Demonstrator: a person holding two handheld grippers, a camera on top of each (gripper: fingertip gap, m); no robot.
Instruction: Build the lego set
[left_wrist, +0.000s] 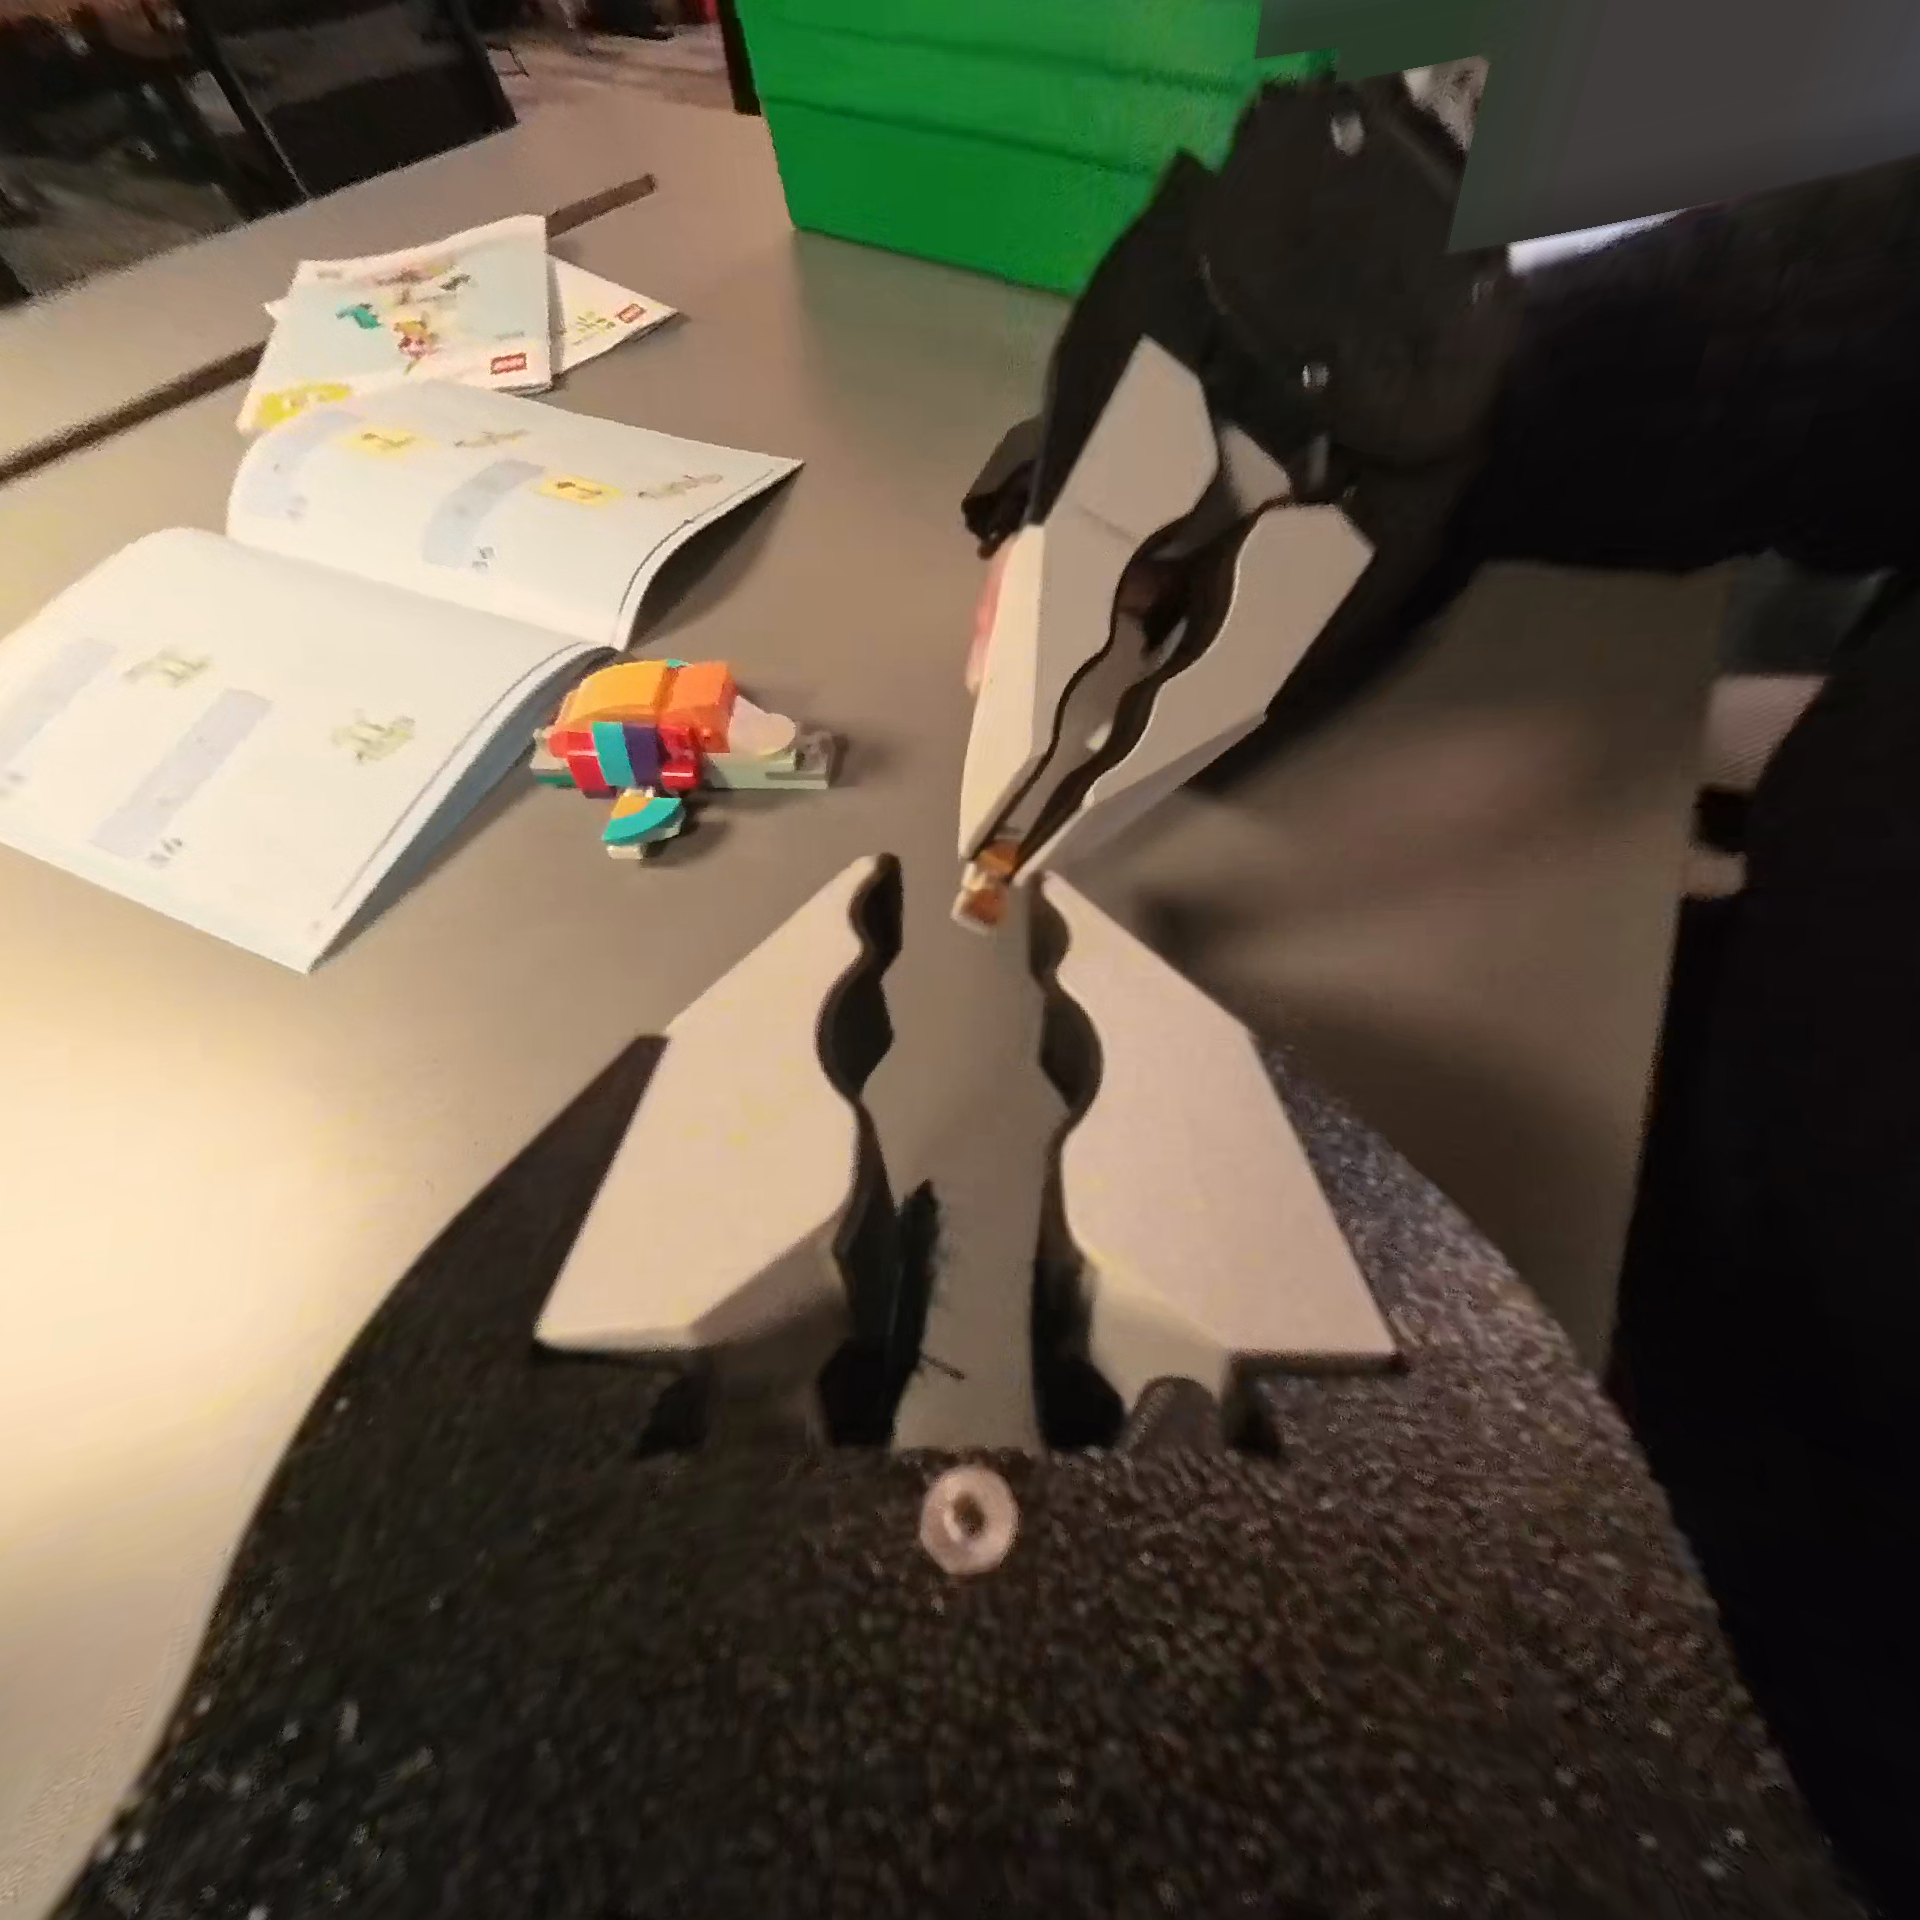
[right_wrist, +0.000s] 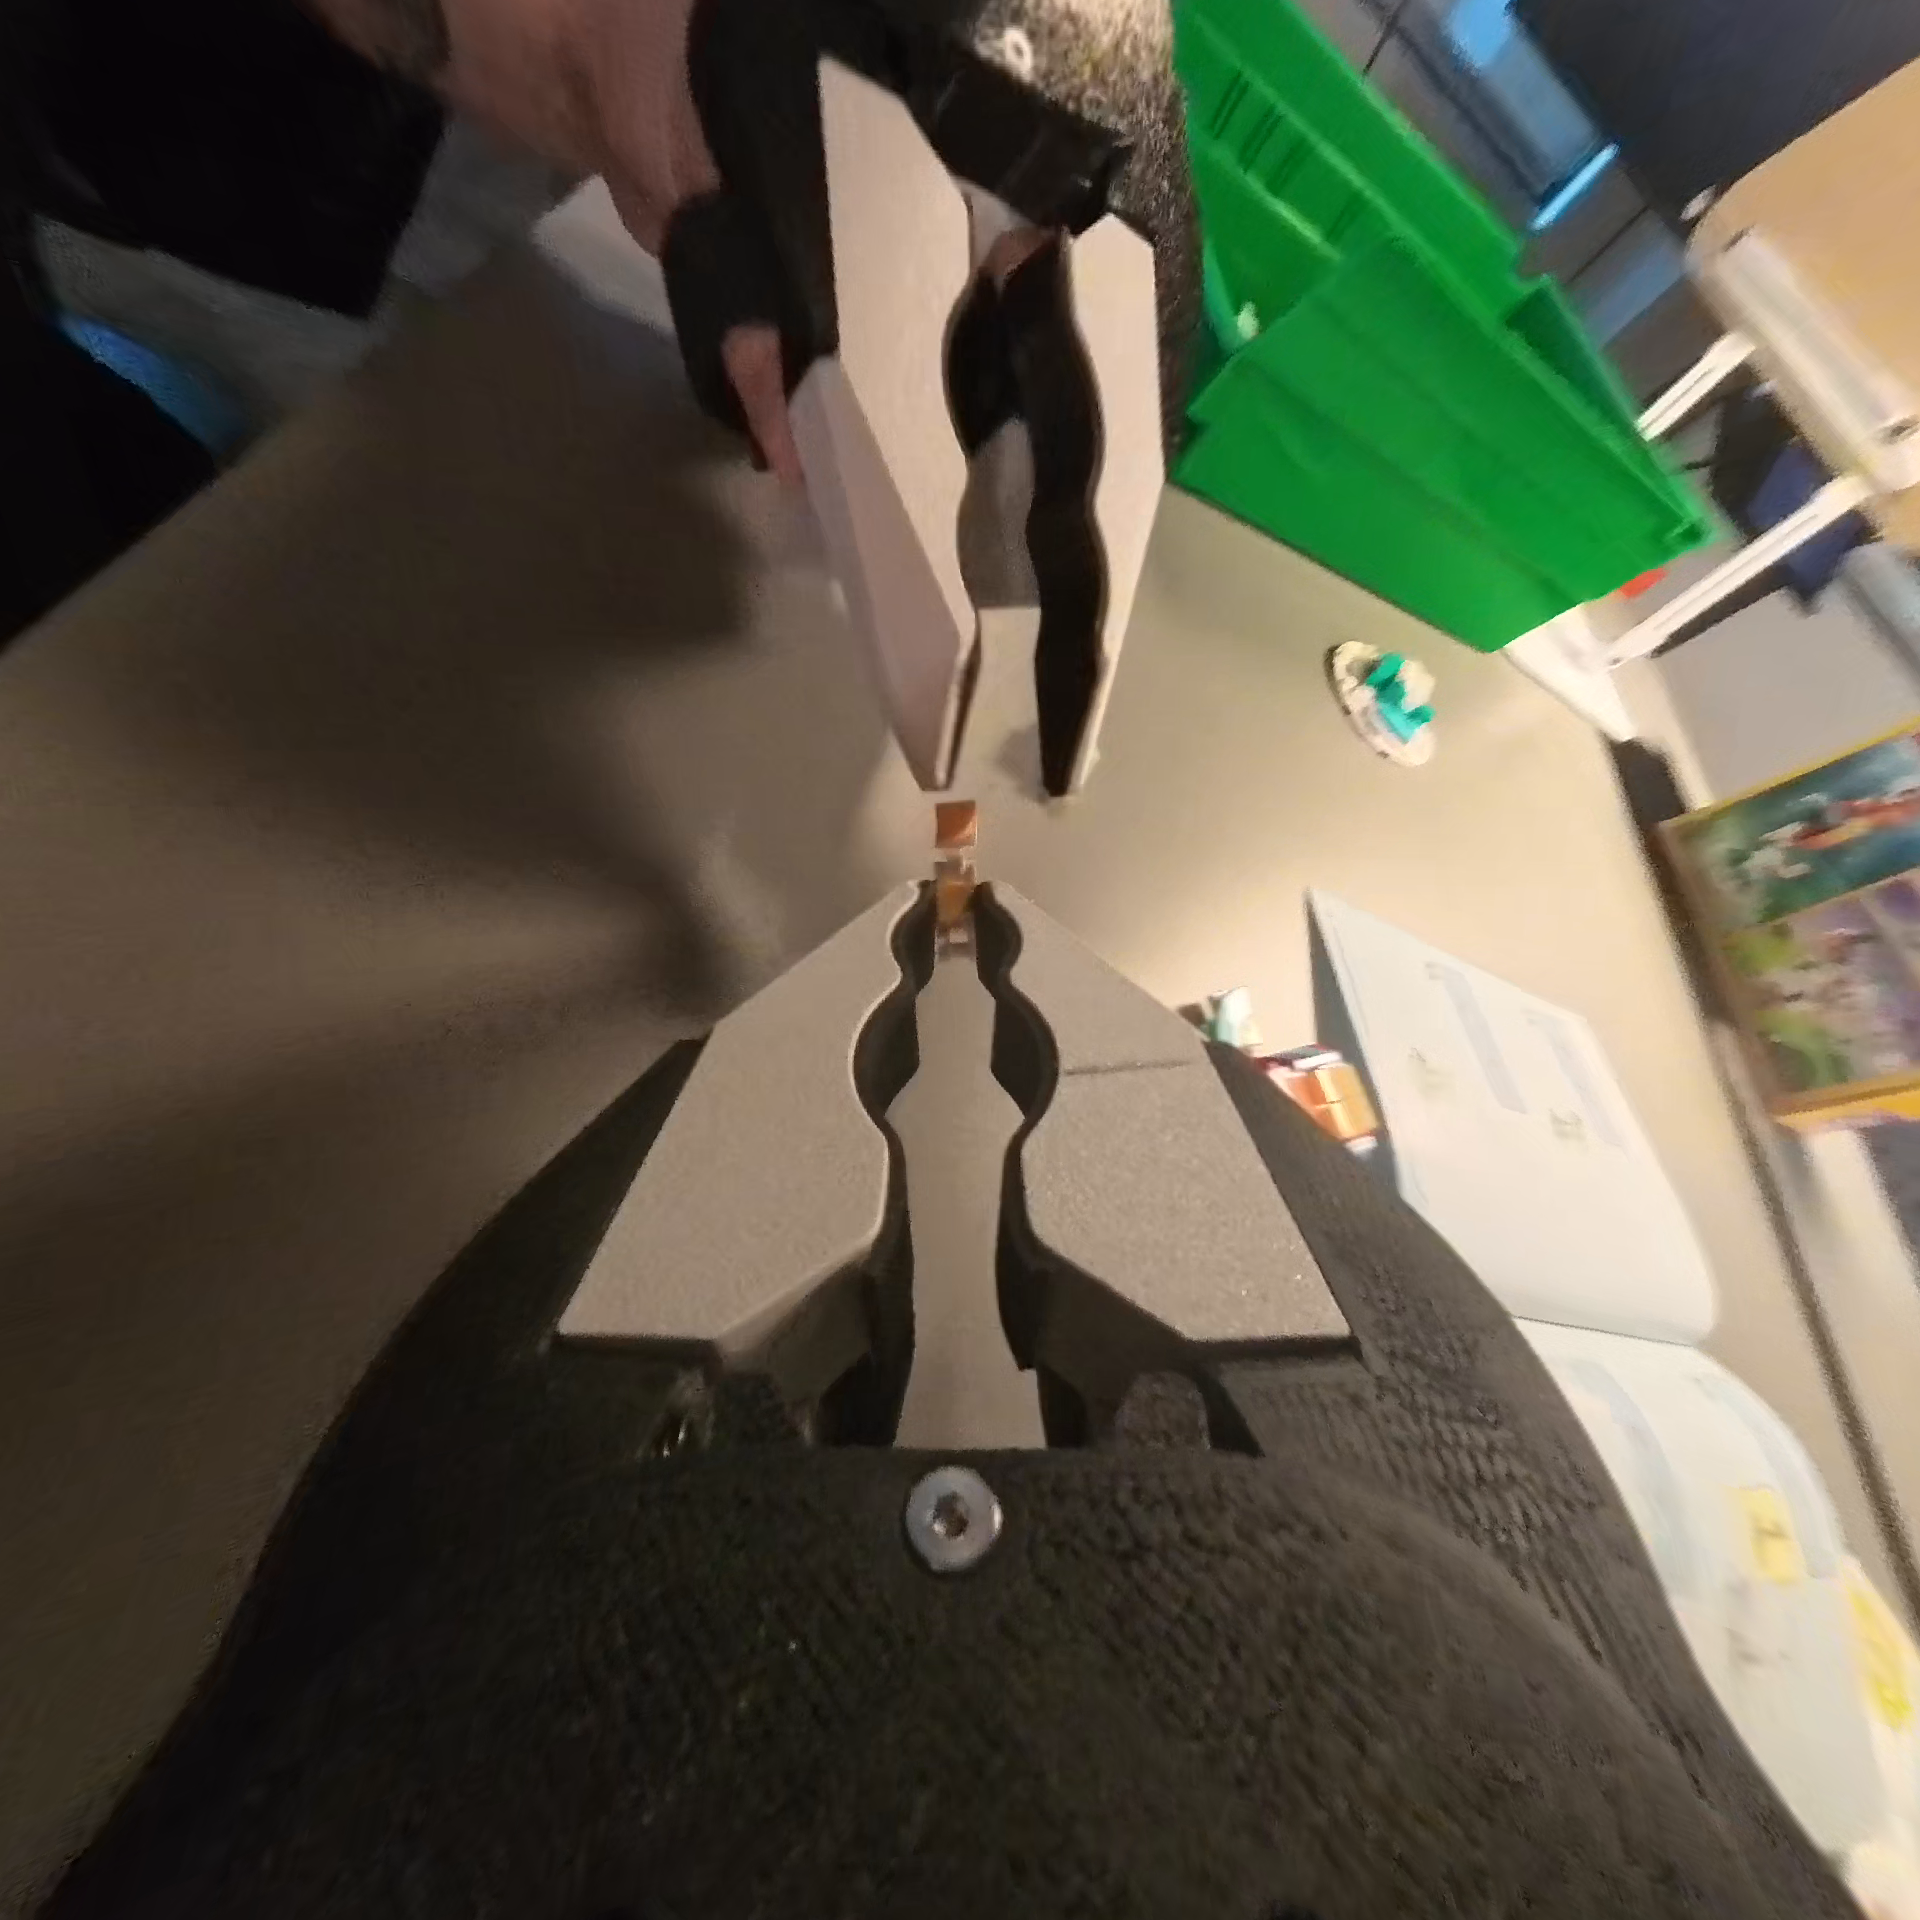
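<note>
The left gripper (left_wrist: 961, 883) gapes empty at frame centre, the small orange-and-white piece (left_wrist: 982, 891) just off its right tip, long axis running toward it, pinched by the right gripper (right_wrist: 954, 902).

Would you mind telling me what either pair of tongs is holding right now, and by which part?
The right tongs pinch a small orange-and-white lego piece by its near end. The left tongs are open, holding nothing.
</note>
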